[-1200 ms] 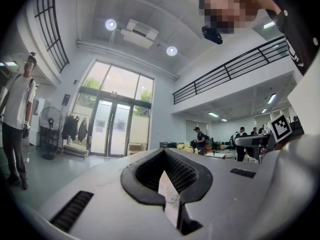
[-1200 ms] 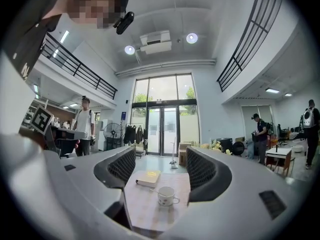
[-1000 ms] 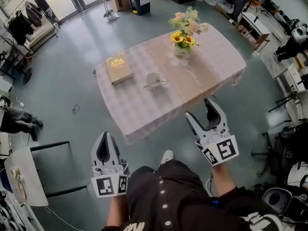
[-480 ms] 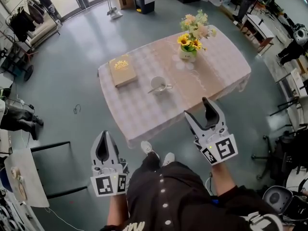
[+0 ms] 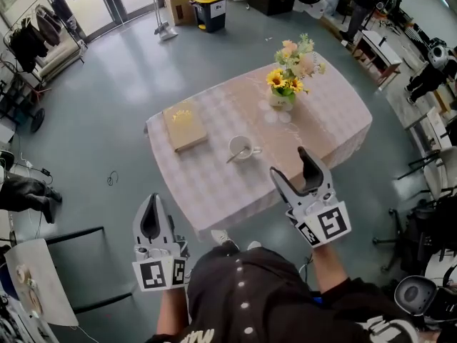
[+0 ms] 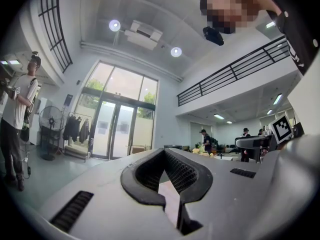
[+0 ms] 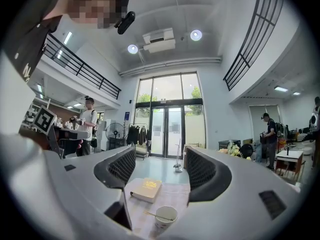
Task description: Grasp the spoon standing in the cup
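A white cup (image 5: 241, 148) stands near the middle of a table with a pale checked cloth (image 5: 214, 184). A spoon (image 5: 235, 156) leans in it, its handle pointing left and toward me. In the right gripper view the cup (image 7: 165, 217) and spoon (image 7: 156, 215) lie low between the jaws, some way ahead. My right gripper (image 5: 290, 163) hangs open over the table's near edge, right of the cup, holding nothing. My left gripper (image 5: 153, 200) is shut and empty, over the floor short of the table's left corner. The left gripper view shows only its tips (image 6: 164, 152) touching.
On the table a tan book (image 5: 184, 126) lies left of the cup and a vase of flowers (image 5: 287, 84) stands behind it to the right. A dark chair (image 5: 71, 263) is at my left. A yellow-lidded bin (image 5: 209, 6), desks and people stand further off.
I have stepped toward the table, so it sits lower and nearer in view. The right gripper's tips now overlap the near edge. Both grippers keep their states.
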Demonstrator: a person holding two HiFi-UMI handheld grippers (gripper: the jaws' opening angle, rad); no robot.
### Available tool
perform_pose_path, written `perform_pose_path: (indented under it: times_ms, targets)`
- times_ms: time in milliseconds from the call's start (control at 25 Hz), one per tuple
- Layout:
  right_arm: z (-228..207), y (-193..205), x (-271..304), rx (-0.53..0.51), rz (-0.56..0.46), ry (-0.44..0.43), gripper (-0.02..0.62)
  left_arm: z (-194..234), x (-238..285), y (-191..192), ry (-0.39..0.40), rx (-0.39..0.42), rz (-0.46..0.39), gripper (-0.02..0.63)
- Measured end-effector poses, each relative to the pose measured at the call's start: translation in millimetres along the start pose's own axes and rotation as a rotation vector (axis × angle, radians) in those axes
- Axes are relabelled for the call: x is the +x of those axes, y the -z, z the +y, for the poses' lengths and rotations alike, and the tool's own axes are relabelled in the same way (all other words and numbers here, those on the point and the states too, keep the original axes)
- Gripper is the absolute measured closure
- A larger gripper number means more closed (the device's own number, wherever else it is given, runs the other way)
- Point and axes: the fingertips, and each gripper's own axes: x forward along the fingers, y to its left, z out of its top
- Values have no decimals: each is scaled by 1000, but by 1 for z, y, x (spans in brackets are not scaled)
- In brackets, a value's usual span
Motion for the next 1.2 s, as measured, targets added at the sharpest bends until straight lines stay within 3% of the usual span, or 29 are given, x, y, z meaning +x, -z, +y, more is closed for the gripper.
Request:
perform_pose_path:
  times_ms: [680,1040,1200]
  targets:
    - [2,31,63,-45,81,26,304,39,59,23,83,-33,48,589]
    - [-4,95,96,-122,206,-104,307,39,79,36,39,-64,81,589]
    - [-1,128,109,-260,262,-214,307,42,81,45,3,-63,97,589]
